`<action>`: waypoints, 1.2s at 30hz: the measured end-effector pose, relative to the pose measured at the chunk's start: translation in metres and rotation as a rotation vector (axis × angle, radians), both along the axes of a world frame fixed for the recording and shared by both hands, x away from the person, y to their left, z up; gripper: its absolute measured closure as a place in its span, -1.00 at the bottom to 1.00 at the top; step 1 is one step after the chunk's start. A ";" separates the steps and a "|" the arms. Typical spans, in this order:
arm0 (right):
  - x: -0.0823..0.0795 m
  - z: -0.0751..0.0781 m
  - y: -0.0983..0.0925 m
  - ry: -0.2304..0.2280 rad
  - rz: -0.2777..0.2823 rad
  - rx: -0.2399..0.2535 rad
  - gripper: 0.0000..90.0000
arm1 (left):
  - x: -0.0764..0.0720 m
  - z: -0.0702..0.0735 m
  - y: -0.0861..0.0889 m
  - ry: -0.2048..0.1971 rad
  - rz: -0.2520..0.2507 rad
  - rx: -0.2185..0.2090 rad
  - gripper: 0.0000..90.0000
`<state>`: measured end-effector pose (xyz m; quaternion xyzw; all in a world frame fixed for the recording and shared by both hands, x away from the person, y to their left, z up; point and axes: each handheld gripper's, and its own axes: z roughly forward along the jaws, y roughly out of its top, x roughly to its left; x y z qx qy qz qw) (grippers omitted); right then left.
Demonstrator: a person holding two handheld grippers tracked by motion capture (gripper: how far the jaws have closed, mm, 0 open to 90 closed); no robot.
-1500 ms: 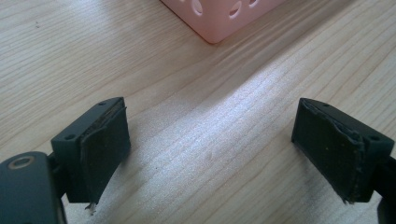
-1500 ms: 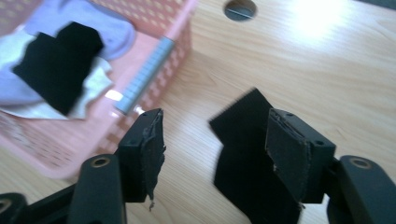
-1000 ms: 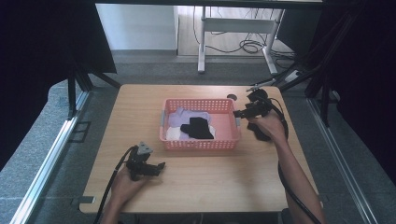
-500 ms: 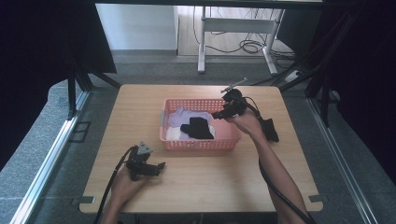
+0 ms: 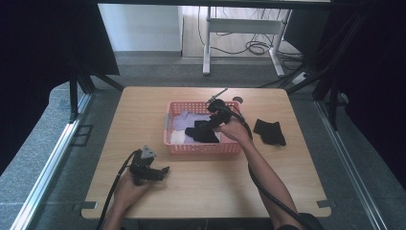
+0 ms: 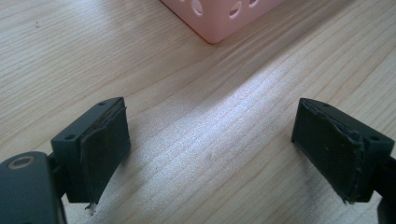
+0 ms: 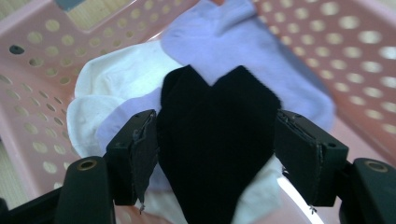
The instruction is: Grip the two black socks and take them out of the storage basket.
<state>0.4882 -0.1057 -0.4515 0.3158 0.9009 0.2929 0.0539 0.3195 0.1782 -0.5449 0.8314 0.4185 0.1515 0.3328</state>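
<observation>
Socks are the matter here: a small pile of them lies in the pink basket point(image 5: 203, 147) in the middle of the wooden table point(image 5: 297, 187). Going from left to right, the left gripper point(image 5: 163, 170) rests low near the front edge of the table, its jaws wide apart with nothing but bare wood between them, and a corner of the basket is ahead of it. In the basket a black sock point(image 7: 217, 140) lies on top of a lilac sock point(image 7: 243, 51) and white socks point(image 7: 105, 93). The right gripper point(image 7: 215, 156) is over the basket, its jaws apart on both sides of the black sock and not yet pressing it. To do this grasp well, I think the jaws should go down enough to catch only the black cloth, close on its middle, and lift straight up, so the lilac sock is not dragged along. Farther right, another black sock point(image 5: 270, 132) lies flat on the table, beside the basket.
</observation>
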 end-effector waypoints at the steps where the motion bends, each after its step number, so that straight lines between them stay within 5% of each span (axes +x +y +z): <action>1: 0.001 -0.006 0.007 0.007 0.018 -0.009 -0.32 | 0.000 0.000 0.000 0.000 0.000 0.000 -0.76; 14: 0.007 -0.040 0.039 0.057 0.096 -0.106 -0.21 | 0.000 0.000 0.000 0.000 0.000 0.000 -0.76; 19: 0.009 -0.049 0.044 0.064 0.095 -0.141 0.25 | 0.000 0.000 0.000 0.000 0.000 -0.002 -0.76; 20: 0.009 -0.047 0.044 0.068 0.079 -0.128 0.57 | 0.000 0.000 0.000 0.000 0.001 -0.002 -0.76; 23: 0.008 -0.044 0.043 0.066 0.065 -0.139 0.73 | 0.000 0.000 0.000 0.000 0.000 -0.001 -0.76; 36: 0.001 0.004 0.024 -0.033 0.036 -0.027 0.80 | 0.000 0.000 0.000 -0.001 -0.001 0.000 -0.76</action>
